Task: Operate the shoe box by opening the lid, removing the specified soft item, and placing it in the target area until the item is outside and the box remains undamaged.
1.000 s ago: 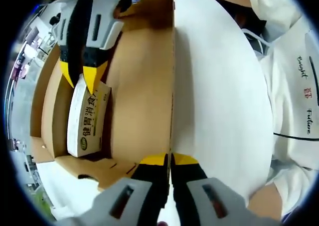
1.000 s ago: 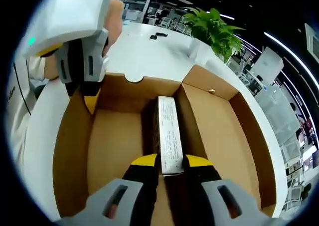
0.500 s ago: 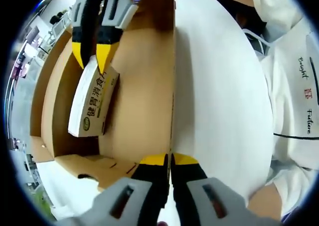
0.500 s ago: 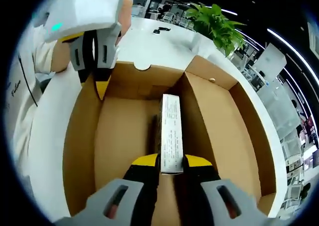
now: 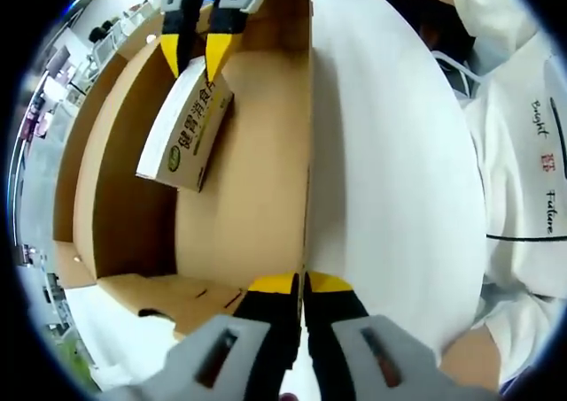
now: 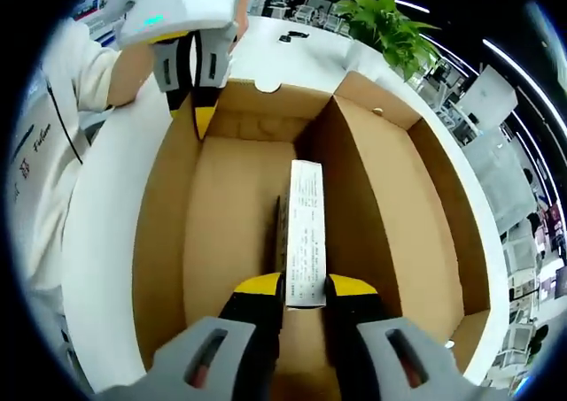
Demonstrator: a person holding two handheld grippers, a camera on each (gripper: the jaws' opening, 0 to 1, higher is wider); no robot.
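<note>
The brown cardboard shoe box (image 5: 248, 197) lies open on a white table (image 5: 390, 153). My left gripper (image 5: 303, 282) is shut on the rim of the box's near side wall. In the left gripper view the right gripper (image 5: 192, 57) comes in from the upper left, shut on one end of a white carton (image 5: 186, 128) with green print, which hangs tilted above the box floor. In the right gripper view my right gripper (image 6: 304, 286) pinches that carton (image 6: 306, 228) over the box floor (image 6: 226, 215). The left gripper (image 6: 200, 118) holds the box's wall at the upper left.
The box's open lid (image 6: 399, 206) lies flat beside it, to the right in the right gripper view. A person in a white shirt (image 5: 532, 180) stands close to the table edge. A green plant (image 6: 385, 29) and small dark objects (image 6: 291, 36) sit beyond the box.
The right gripper has lifted the white carton off the box floor and higher inside the box. The left gripper has stayed shut on the box wall.
</note>
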